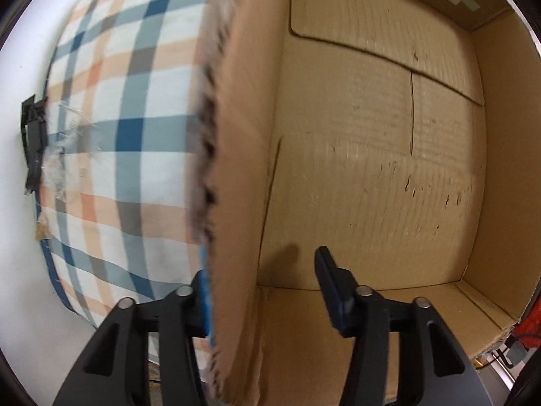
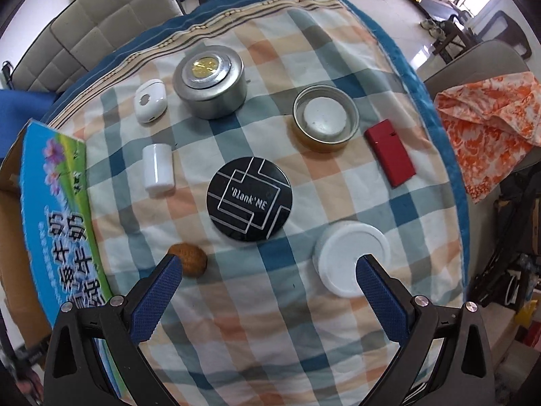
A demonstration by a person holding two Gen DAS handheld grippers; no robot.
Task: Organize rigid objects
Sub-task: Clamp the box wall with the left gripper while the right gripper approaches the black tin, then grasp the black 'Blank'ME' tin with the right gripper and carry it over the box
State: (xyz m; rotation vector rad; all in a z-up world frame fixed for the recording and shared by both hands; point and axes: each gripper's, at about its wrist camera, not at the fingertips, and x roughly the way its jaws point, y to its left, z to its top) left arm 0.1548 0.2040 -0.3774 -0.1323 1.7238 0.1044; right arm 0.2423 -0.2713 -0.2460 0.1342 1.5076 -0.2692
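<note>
An empty cardboard box (image 1: 372,169) fills the left wrist view. My left gripper (image 1: 262,267) straddles its wall (image 1: 236,203), one finger outside and one inside. The inner pad stands clear of the wall, so it is open. In the right wrist view my right gripper (image 2: 270,260) hangs open over the checked cloth (image 2: 270,321), holding nothing. Below it lie a black round disc (image 2: 250,199), a brown walnut-like piece (image 2: 191,258) by its left fingertip, and a white round lid (image 2: 351,257) by its right fingertip. Farther off are a white bottle (image 2: 158,171), a white case (image 2: 150,99), a silver tin (image 2: 209,81), an open tin (image 2: 324,118) and a red flat box (image 2: 390,157).
The box's blue printed side (image 2: 54,220) stands along the cloth's left edge. An orange patterned cloth (image 2: 490,118) lies on a chair at the right. A grey sofa (image 2: 101,27) is behind the table. A black clip (image 1: 33,145) sits at the table's edge.
</note>
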